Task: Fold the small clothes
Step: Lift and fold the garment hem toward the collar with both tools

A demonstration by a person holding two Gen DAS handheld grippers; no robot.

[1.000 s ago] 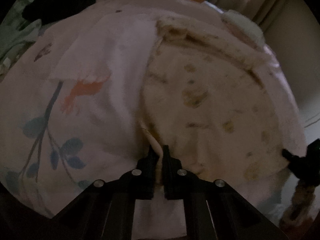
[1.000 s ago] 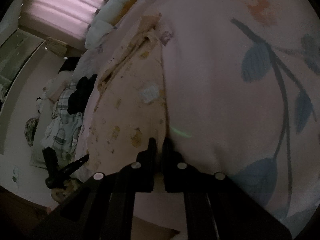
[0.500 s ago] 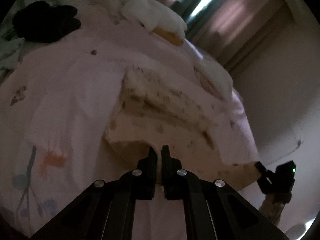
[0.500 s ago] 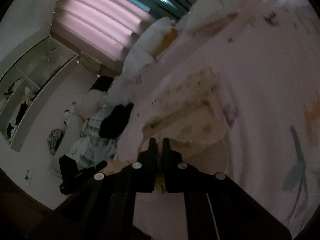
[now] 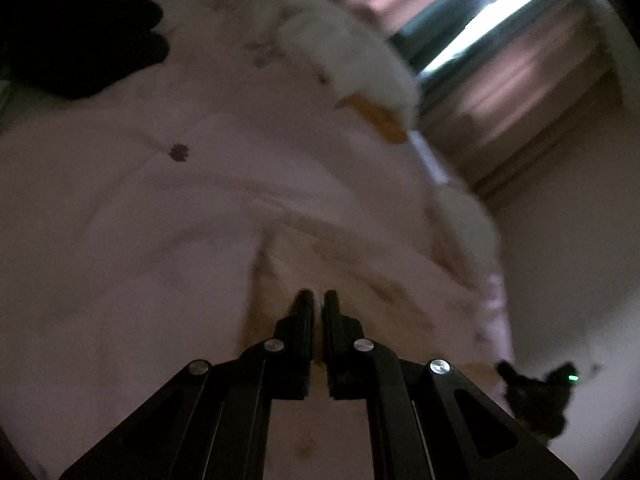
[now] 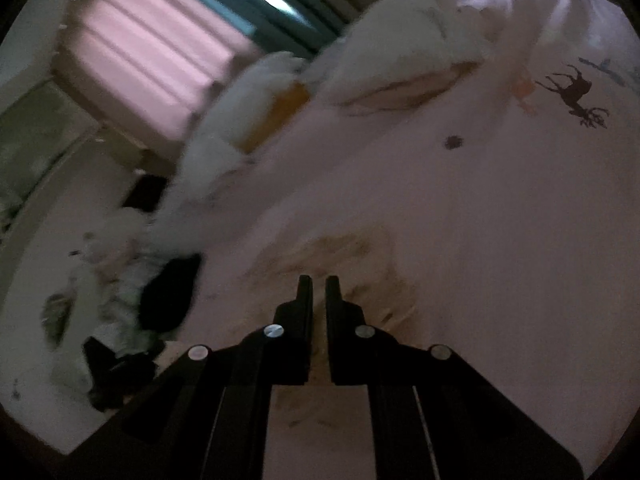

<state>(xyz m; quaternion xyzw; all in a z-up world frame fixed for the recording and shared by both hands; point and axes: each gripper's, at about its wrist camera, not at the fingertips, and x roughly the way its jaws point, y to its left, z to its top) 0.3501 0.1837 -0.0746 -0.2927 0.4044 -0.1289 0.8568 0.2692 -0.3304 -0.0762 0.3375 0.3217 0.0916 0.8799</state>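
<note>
A small cream garment [image 5: 360, 272] with brownish prints lies on a pink bedsheet [image 5: 120, 208]. My left gripper [image 5: 319, 298] is shut on the garment's near edge, and cloth shows in the thin gap between its fingers. In the right wrist view the same garment [image 6: 352, 256] spreads just beyond my right gripper [image 6: 319, 284], which is shut on another part of that edge. The other gripper [image 5: 536, 388] shows dark at the lower right of the left wrist view. Both views are blurred and dim.
A white plush duck [image 5: 352, 64] with an orange beak lies at the far side of the bed. A black garment [image 5: 84, 40] sits at the far left. Pink curtains [image 6: 148, 44] hang behind. A pile of clothes [image 6: 132, 292] lies left of the bed edge.
Both grippers have lifted the garment's near edge and carried it forward over the rest of the garment toward the far side of the bed. The visible cream area has shrunk.
</note>
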